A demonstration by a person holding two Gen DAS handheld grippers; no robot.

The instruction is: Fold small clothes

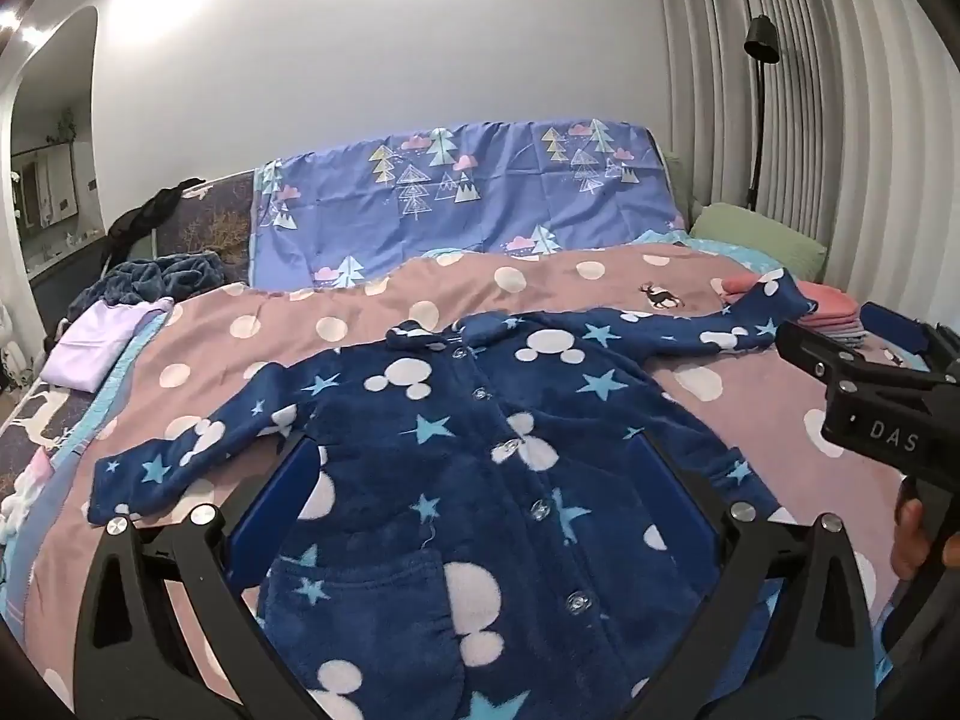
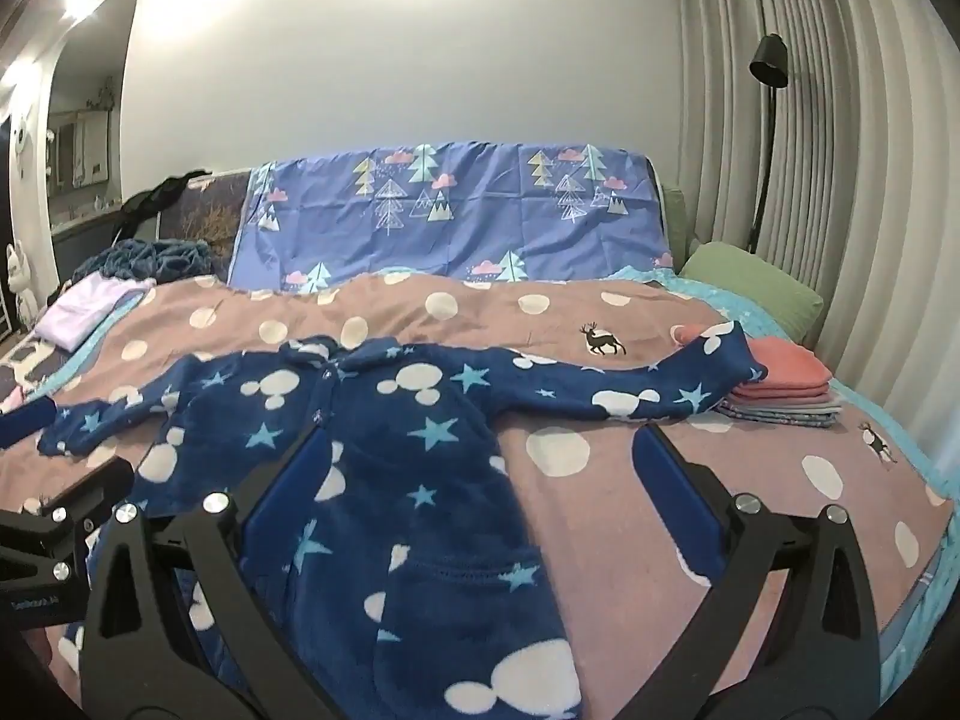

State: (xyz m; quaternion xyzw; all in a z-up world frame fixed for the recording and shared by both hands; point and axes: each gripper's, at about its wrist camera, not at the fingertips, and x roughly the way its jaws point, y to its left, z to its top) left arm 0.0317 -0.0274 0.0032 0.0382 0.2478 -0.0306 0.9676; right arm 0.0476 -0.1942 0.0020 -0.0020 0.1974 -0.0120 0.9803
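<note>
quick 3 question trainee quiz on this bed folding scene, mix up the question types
1. True or false: the blue fleece jacket lies spread flat, buttoned, with both sleeves out to the sides.
2. Multiple choice: the far end of the jacket's right-hand sleeve reaches: A) the green pillow B) the stack of folded clothes C) the folded lilac garment
3. Fill in: the left tool and the right tool are both ____, holding nothing.

Key: 1 true; 2 B; 3 open
</note>
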